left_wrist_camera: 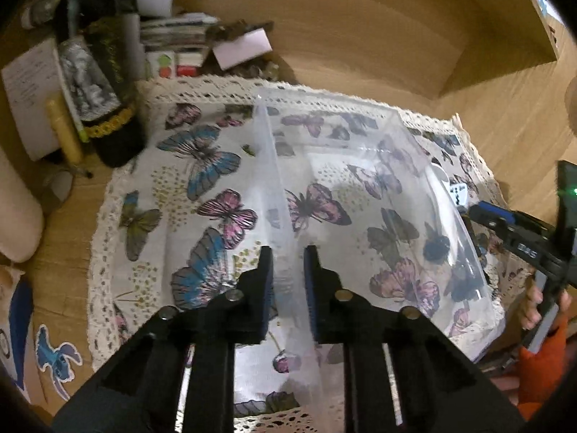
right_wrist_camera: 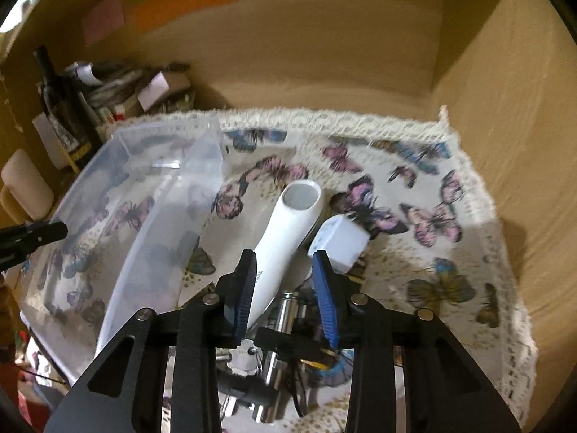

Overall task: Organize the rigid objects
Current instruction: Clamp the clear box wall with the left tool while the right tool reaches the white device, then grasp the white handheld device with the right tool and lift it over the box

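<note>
A clear plastic bin [left_wrist_camera: 360,180] stands on a butterfly-print cloth [left_wrist_camera: 202,187]. My left gripper [left_wrist_camera: 287,263] straddles the bin's near wall, jaws narrowly apart; whether they pinch the wall is unclear. In the right wrist view the bin [right_wrist_camera: 144,195] is at left. My right gripper [right_wrist_camera: 285,270] is open, its jaws either side of a white handheld device [right_wrist_camera: 288,231] lying on the cloth. A white cube-shaped adapter [right_wrist_camera: 340,243] lies just right of it. Metal and black parts [right_wrist_camera: 285,324] lie beneath the jaws. The right gripper also shows in the left wrist view [left_wrist_camera: 512,231].
Dark bottles [left_wrist_camera: 108,83], papers and boxes [left_wrist_camera: 187,43] crowd the back left corner. Wooden walls [right_wrist_camera: 505,144] close in at the back and right. A pale cylinder [right_wrist_camera: 25,187] stands at far left. The cloth's lace edge [right_wrist_camera: 505,252] runs along the right.
</note>
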